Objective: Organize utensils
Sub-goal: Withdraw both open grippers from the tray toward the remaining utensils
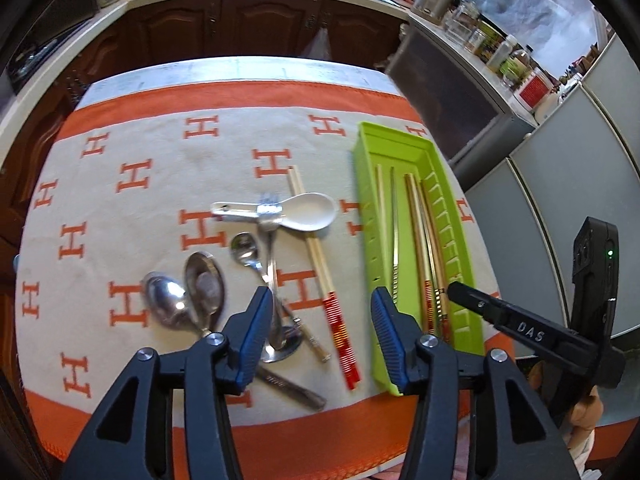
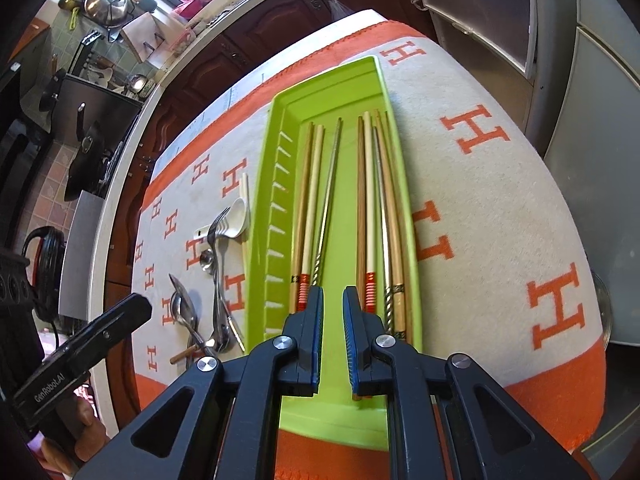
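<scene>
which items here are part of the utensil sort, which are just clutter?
Job:
- green tray, chopsticks inside
- red-ended chopsticks on cloth
- white spoon
- fork
- metal spoons

Lying about:
- jars on side counter
- pots by stove

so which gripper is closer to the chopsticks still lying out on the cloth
Left. The left gripper hangs open right over the red-ended chopsticks, which show between its fingers. The right gripper is off to the side, over the green tray.
</scene>
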Tool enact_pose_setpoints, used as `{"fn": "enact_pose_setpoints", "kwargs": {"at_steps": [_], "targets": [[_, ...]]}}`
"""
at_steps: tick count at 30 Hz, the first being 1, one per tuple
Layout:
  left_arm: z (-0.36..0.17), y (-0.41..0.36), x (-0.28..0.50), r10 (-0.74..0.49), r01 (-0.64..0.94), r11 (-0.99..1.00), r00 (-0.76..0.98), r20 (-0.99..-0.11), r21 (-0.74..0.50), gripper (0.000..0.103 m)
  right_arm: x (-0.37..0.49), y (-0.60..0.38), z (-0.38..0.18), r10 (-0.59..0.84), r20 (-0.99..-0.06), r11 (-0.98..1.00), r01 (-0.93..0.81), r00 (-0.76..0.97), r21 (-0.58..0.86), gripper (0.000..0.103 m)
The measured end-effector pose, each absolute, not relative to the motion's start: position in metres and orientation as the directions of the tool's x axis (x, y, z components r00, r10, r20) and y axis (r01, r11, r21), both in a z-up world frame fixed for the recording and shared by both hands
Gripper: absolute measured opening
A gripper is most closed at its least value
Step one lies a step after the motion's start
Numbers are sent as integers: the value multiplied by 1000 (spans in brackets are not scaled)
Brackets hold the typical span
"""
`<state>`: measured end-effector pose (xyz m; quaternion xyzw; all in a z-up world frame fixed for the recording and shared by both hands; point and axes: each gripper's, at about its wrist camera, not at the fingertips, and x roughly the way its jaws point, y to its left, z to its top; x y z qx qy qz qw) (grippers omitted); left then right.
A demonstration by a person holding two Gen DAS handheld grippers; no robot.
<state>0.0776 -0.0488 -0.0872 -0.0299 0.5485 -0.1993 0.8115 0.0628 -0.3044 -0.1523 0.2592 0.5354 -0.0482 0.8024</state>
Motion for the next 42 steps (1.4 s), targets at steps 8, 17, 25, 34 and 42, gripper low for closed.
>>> {"fn": "enact_pose_setpoints", "kwargs": {"at_steps": [8,17,25,34,42], "targets": [[-89,-13,65,-318,238,941,368,-874,-242,56,58,-281,-143,201,-888,886,310,413,345,10],[-93,17,60,-268,183,960,400,-876,-210,58,60,-255,-139,202,-897,911,259,394,320,11],[-101,37,61,-245,145,968,405,-881,-203,59,70,-231,-136,201,-905,933,209,374,294,13],[-111,51,69,-228,125,973,401,-887,-194,60,88,-213,-138,195,-917,946,179,349,269,14],[-118,59,78,-222,109,975,393,-892,-195,60,102,-203,-146,187,-928,953,170,322,252,15]]}}
